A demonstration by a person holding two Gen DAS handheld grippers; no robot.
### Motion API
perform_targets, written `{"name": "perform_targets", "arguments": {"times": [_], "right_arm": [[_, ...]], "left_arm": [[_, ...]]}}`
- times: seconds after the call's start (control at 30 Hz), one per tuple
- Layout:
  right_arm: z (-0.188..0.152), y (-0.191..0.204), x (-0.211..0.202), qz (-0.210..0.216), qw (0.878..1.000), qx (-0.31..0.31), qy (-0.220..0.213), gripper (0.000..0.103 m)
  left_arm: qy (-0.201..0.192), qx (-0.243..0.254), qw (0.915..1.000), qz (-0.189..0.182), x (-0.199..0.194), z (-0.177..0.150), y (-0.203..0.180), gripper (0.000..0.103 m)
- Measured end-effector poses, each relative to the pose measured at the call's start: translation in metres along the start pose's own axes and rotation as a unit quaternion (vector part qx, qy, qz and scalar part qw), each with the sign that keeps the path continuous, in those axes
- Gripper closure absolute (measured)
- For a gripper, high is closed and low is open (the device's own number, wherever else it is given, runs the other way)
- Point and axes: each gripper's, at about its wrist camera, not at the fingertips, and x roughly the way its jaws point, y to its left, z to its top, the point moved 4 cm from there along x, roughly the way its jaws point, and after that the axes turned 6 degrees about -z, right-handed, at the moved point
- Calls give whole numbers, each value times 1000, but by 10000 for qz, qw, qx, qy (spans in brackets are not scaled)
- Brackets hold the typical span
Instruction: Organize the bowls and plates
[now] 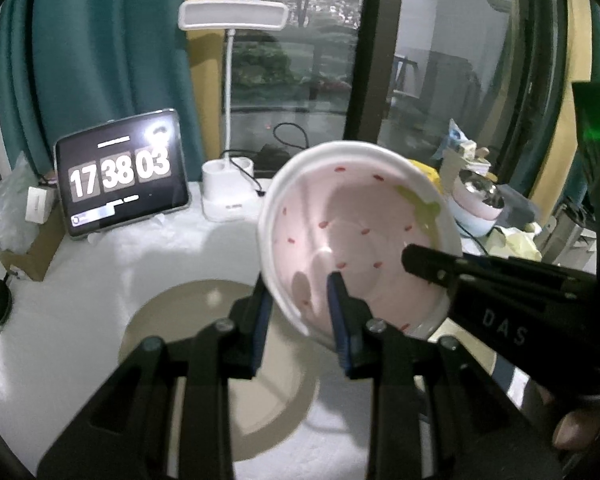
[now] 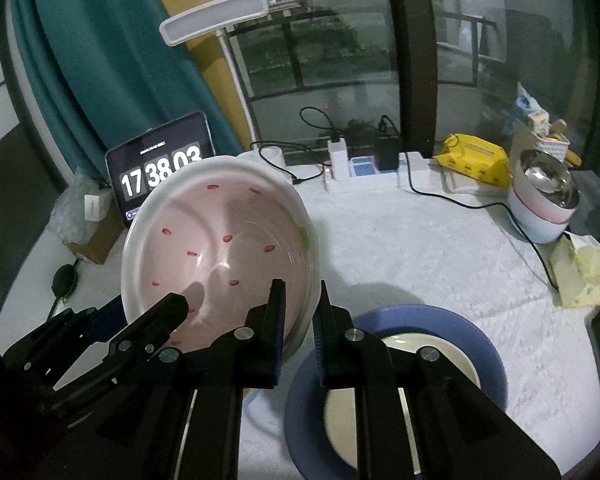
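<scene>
White textured cloth covers the table (image 2: 400, 248), which stands before a dark window with a teal curtain (image 1: 100, 60). Pink bowl (image 1: 356, 236), white-rimmed and dotted with red flecks, is lifted clear of the cloth and tilted so that its inside faces both cameras. Left gripper (image 1: 300, 320) pinches the bowl's near rim, one blue-padded finger outside the wall and one inside; its jaws are narrowed onto that rim. Right gripper (image 2: 300, 320) pinches the opposite rim in the same manner, jaws almost closed, the wall between the pads. Below the bowl, in the left wrist view, lies a beige plate (image 1: 220, 360) flat on the cloth. In the right wrist view a blue plate (image 2: 440, 320) lies on the cloth just beside the bowl, bearing a cream plate (image 2: 432, 352). Further back stand a tablet (image 1: 120, 176) showing a clock, a white desk lamp (image 1: 232, 16), a yellow packet (image 2: 476, 158), and stacked bowls (image 2: 540, 204) with a metal one on top.
</scene>
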Motion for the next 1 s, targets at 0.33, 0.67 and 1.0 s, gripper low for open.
{"name": "perform_targets", "arguments": {"times": [0.33, 0.67, 1.0], "right_arm": [[-19, -32, -18, -98, 9997, 207, -24, 89], [-48, -67, -26, -220, 9986, 469, 62, 89], [-69, -93, -24, -289, 9974, 634, 197, 89]], "left_arm": [[119, 160, 9997, -159, 0, -16, -37, 75], [342, 378, 9983, -280, 7, -37, -72, 75], [577, 494, 9965, -340, 18, -57, -97, 75]]}}
